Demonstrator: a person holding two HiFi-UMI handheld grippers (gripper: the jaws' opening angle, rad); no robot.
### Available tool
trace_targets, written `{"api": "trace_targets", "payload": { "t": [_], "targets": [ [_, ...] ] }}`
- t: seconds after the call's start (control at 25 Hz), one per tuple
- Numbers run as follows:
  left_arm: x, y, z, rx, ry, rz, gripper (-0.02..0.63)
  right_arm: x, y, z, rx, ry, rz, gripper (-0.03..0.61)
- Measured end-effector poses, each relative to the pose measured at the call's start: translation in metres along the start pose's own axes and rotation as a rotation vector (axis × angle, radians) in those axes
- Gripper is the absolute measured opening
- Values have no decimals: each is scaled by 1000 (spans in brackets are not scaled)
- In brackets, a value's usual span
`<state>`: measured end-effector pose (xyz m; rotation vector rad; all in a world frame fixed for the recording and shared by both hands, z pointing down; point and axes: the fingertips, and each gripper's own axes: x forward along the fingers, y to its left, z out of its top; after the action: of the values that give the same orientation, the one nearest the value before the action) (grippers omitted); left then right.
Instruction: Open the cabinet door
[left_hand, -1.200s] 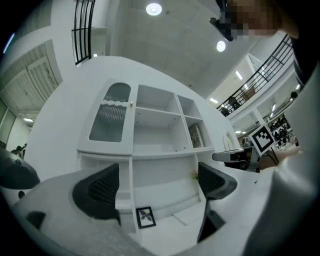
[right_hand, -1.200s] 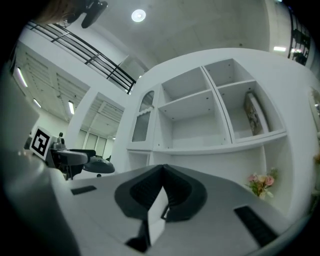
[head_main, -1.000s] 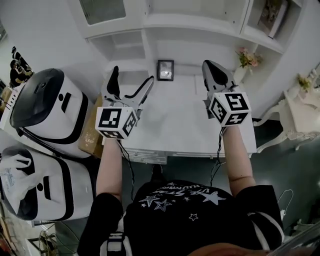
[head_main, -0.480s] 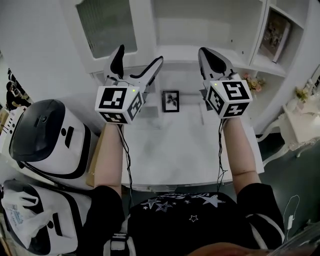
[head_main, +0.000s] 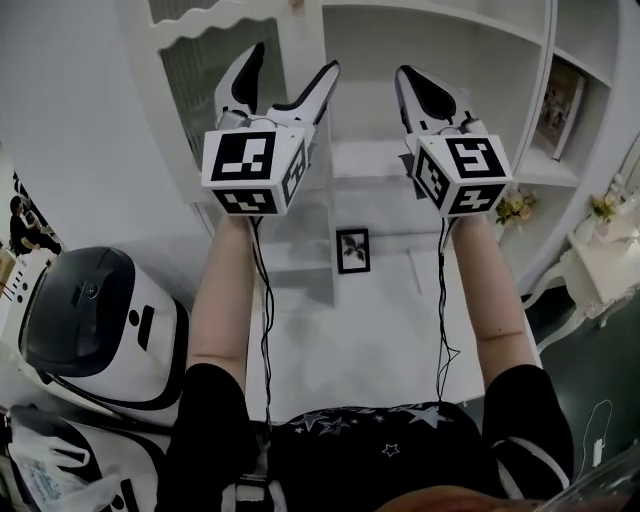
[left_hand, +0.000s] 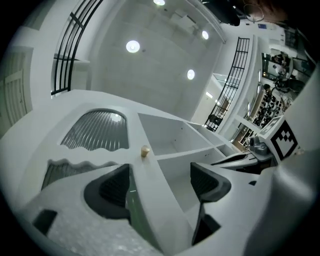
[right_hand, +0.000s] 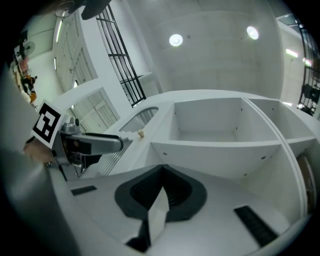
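The cabinet (head_main: 440, 30) fills the wall ahead of you, and its door (head_main: 200, 80), the ribbed-glass panel at the upper left, looks flat shut against its frame, so the task is not yet begun. To the door's right the shelves stand open. Below the door lies the desk (head_main: 380, 330), and below and to its left sits a black-lidded appliance (head_main: 85, 310), well apart and of no concern. You hold your left gripper (head_main: 292, 65) up in front of the door's right edge, pointing upward, likely because that edge carries the handle. Its jaws are spread and are closing, with only air between the pads, and the door's edge lines up in the gap beyond them. Your right gripper (head_main: 415, 90) is level with it, right of the door before the open shelves, jaws pressed together and empty. It probably rides along only to balance your reach. A small frame (head_main: 352, 250) stands on the desk below the door. The knob (left_hand: 144, 150), on the door's right edge just above your left jaws, is the part to pinch and pull, so you will likely need to aim slightly higher.
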<state>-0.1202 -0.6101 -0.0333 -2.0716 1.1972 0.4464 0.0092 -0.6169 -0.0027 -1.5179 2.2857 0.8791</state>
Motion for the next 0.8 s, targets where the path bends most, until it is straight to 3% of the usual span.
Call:
{"api": "trace_targets", "payload": {
  "t": [0.16, 0.32, 0.64, 0.8],
  "targets": [
    [32, 6, 25, 59, -47, 2, 365, 15, -11, 14, 9, -42, 1, 5],
    [53, 11, 39, 65, -66, 33, 320, 26, -19, 26, 9, -79, 25, 5],
    [71, 28, 30, 37, -41, 125, 226, 29, -24, 28, -13, -130, 73, 5],
    [68, 40, 30, 40, -55, 202, 144, 27, -26, 24, -10, -139, 95, 5]
  ]
}}
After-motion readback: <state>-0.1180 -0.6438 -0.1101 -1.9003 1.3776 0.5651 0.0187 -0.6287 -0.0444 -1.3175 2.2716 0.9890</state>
